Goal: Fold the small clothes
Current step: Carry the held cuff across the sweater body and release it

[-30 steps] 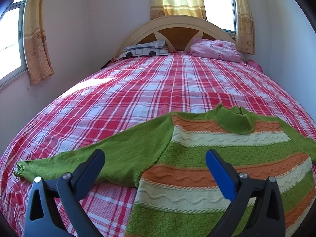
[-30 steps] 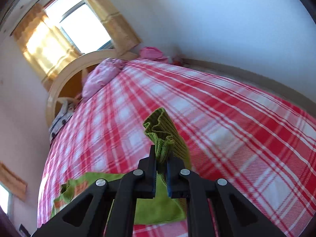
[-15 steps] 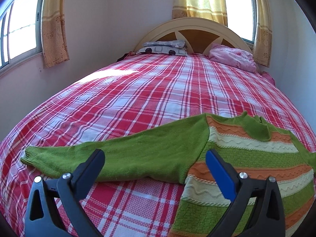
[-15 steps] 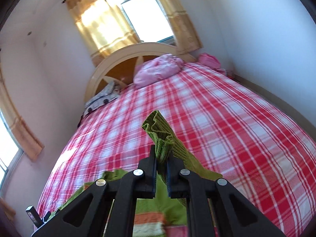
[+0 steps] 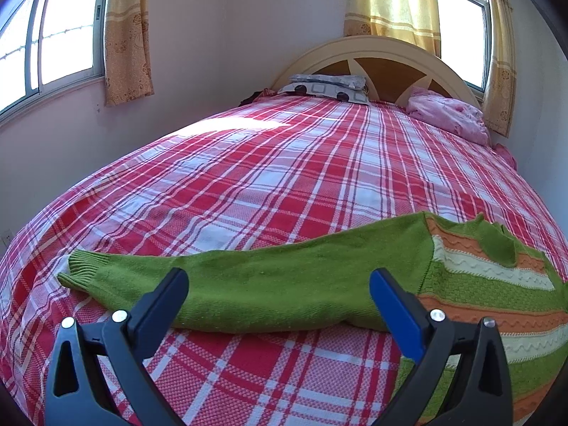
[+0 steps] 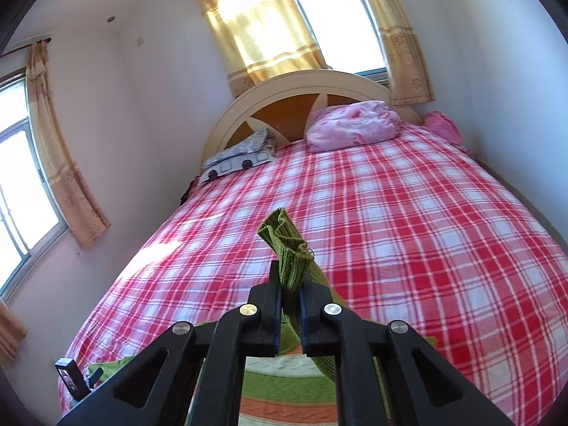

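Ahead of me spreads a red-and-white plaid bedspread (image 5: 284, 184), running up to an arched cream wooden headboard (image 5: 372, 48). Against it rest a grey patterned pillow (image 5: 326, 87) and a crumpled pink quilt (image 5: 447, 117). Yellow patterned curtains (image 5: 127, 32) hang beside bright windows (image 5: 53, 32).

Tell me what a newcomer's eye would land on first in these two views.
First, the green, orange and cream striped sweater lying flat at the near edge of the red plaid bed, one green sleeve stretched out under the open left gripper. Next, the right gripper, shut on the other sleeve's cuff and holding it above the bed. Behind, a pink pillow rests against the arched headboard.
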Action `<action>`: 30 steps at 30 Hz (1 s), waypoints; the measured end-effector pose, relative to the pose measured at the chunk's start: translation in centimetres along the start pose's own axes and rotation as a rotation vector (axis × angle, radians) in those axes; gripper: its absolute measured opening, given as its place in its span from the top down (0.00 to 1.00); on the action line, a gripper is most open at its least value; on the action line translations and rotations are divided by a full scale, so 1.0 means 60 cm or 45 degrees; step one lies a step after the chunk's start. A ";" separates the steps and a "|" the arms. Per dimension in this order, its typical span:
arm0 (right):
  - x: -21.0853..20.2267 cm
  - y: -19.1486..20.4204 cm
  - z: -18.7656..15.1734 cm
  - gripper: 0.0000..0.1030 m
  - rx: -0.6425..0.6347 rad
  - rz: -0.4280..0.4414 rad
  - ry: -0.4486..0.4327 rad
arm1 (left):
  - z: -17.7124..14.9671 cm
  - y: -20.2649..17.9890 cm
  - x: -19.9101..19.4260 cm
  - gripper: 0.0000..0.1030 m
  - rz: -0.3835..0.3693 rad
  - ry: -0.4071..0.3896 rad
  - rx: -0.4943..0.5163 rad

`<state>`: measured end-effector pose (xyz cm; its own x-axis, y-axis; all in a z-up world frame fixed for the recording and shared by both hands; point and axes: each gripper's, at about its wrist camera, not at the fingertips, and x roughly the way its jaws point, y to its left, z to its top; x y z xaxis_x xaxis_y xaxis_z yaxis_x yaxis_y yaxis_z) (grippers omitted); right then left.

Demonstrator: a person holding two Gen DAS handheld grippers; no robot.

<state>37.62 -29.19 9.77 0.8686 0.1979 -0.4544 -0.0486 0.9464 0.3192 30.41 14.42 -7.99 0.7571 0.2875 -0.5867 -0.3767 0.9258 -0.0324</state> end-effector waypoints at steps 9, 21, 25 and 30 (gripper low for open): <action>0.076 0.141 -0.028 0.93 -0.087 0.148 0.039 | 0.001 0.039 0.004 0.00 0.048 -0.003 -0.031; 0.286 0.259 -0.282 0.93 -0.206 0.179 0.361 | -0.014 0.042 -0.004 0.00 0.072 0.016 0.020; 0.307 0.288 -0.353 0.93 -0.306 0.198 0.410 | -0.015 0.037 -0.005 0.00 0.080 0.020 0.034; 0.312 0.296 -0.377 0.93 -0.314 0.227 0.429 | -0.014 0.029 -0.010 0.00 0.087 0.018 0.052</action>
<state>41.84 -2.88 -11.87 0.6292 0.3969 -0.6683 -0.3345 0.9144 0.2281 28.88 15.67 -8.37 0.7223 0.3474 -0.5980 -0.4052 0.9133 0.0411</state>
